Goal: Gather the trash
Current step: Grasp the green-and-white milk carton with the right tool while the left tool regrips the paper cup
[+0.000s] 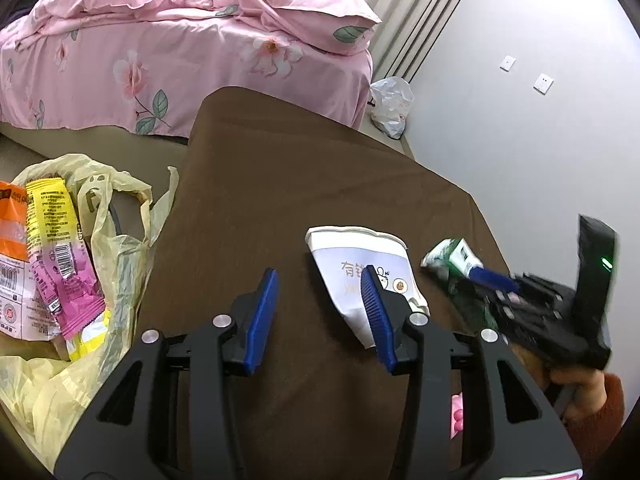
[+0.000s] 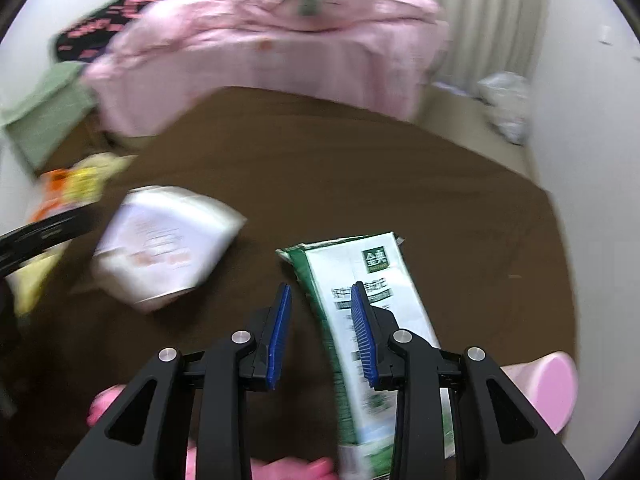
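Both sets of fingers spread wide, nothing gripped: the left gripper (image 1: 320,316) hangs over the brown table (image 1: 280,168), the right gripper (image 2: 322,330) beside the flattened green milk carton (image 2: 372,276). Just left lies the crushed white paper cup (image 1: 352,252); off the table's left edge, the yellow trash bag (image 1: 120,248) holds wrappers (image 1: 56,248).

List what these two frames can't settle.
- Carton: right wrist view, lower print behind a finger; contact unclear.
- Cup: left wrist view, part behind a finger; right wrist view blurred.
- Bag: left wrist view, cut off by the edge; contents partly hidden.
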Available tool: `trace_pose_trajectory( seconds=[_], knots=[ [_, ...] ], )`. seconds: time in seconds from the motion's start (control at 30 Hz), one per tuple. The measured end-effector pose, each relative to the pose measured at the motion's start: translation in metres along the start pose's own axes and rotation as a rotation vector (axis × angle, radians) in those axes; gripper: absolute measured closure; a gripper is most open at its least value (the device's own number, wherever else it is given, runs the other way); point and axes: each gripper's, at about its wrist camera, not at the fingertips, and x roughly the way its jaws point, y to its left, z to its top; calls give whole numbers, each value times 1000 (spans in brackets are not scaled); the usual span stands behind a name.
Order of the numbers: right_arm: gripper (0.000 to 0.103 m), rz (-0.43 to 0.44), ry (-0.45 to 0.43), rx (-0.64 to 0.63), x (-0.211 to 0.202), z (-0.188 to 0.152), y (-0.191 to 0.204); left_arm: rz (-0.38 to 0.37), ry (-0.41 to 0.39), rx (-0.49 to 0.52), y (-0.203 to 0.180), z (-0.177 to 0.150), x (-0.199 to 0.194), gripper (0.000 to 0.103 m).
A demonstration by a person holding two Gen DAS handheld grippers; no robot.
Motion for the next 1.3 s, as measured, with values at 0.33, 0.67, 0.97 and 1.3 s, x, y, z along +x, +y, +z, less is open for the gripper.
trace_pose_trajectory(
  seconds=[0.33,0.67,0.97,1.3],
  knots=[
    [49,-109,37,-164,-15,-4,-2,6,-8,-8,1,-2,-1,60],
    [42,-66,161,-112,30,24,-35,18,2,-1,2,-3,4,58],
    [51,7,147,-33,31,30,-44,9,12,10,-1,-5,7,57],
    [52,-16,-186,3,-56,14,-33,-57,70,-9,-13,-7,12,52]
  ],
)
